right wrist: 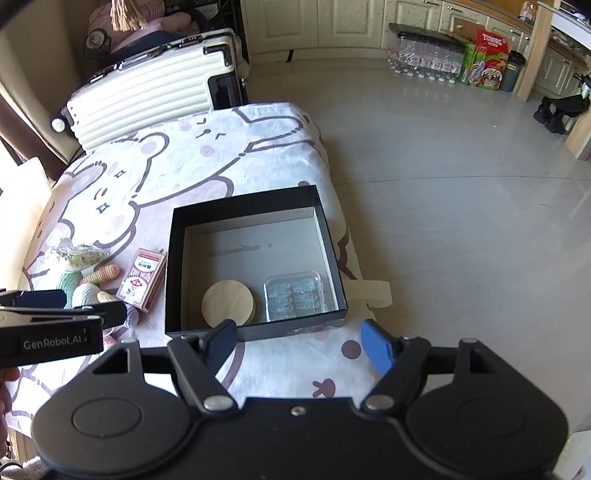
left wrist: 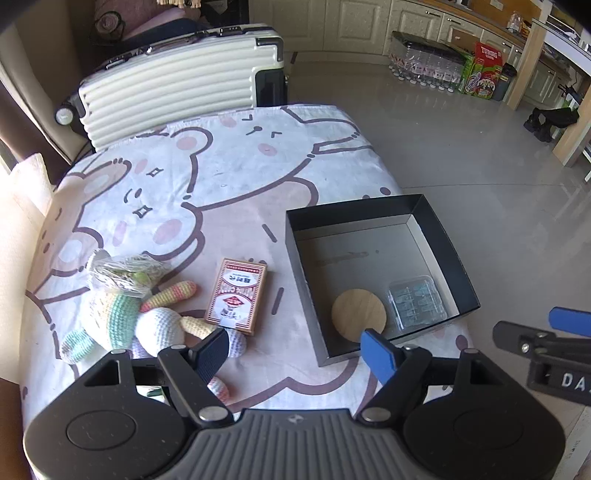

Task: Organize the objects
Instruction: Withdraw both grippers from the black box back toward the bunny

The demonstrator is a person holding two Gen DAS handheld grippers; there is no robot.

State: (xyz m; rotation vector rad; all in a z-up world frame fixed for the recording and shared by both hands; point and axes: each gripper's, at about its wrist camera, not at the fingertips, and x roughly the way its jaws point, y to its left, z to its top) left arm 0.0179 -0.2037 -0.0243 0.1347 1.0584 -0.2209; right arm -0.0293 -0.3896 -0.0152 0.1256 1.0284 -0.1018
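Card pack (left wrist: 237,295) left of box (left wrist: 448,236).

A cream ribbed suitcase (left wrist: 173,92) lies on its side at the far end of the bear-print cloth (left wrist: 229,173). Across the grey floor (left wrist: 461,155) from the suitcase, shrink-wrapped water bottles (left wrist: 424,62) and a red-green carton (left wrist: 484,70) stand against pale cabinets (left wrist: 354,22)

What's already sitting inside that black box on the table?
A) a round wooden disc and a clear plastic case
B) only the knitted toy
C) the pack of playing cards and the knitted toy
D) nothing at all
A: the round wooden disc and the clear plastic case lie side by side inside the black box, while the card pack and knitted toy are on the cloth outside it.
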